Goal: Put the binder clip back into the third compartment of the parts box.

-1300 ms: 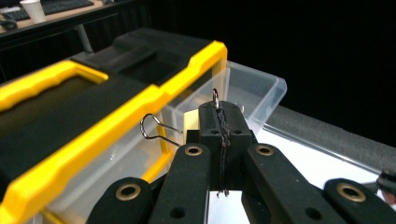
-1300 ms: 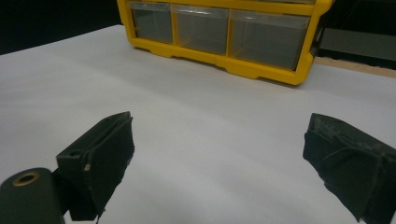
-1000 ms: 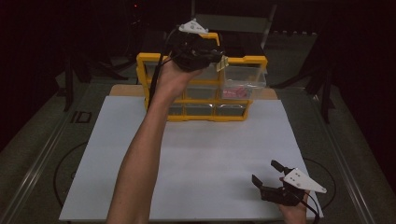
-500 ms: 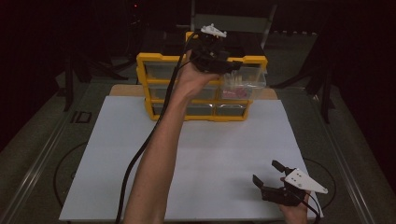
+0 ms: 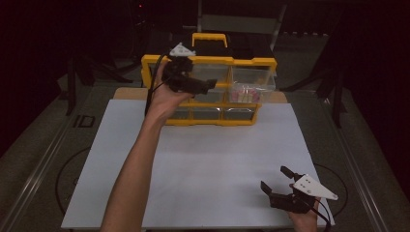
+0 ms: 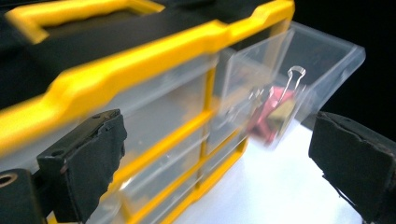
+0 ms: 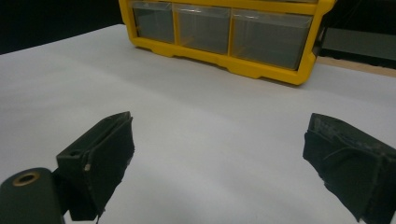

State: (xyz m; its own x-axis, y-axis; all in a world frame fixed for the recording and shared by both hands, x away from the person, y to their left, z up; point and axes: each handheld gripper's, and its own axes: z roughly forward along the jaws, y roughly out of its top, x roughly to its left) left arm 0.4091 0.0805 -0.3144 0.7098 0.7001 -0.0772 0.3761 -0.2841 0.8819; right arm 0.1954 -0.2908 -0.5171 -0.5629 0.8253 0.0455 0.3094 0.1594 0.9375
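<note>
The left gripper (image 5: 205, 86) is held up against the front of the yellow drawer cabinet (image 5: 251, 62), its jaws spread wide with nothing between them. In the left gripper view, a clear drawer (image 6: 299, 70) is seen pulled out of the cabinet's upper row, and pink binder clips (image 6: 273, 114) with wire handles are lying in it, beyond the jaws. The right gripper (image 5: 283, 186) is rested low on the white sheet (image 5: 217, 169), well apart from the cabinet, its jaws likewise apart and empty. The work in hand is judged to be a reach into the drawer for a clip. Trouble could be caused by the drawer's thin wall: if it is struck by a jaw, the drawer may be knocked shut or tipped out. The clips are piled together, so two could be caught at once, or one pinched by a wire handle and dropped.
</note>
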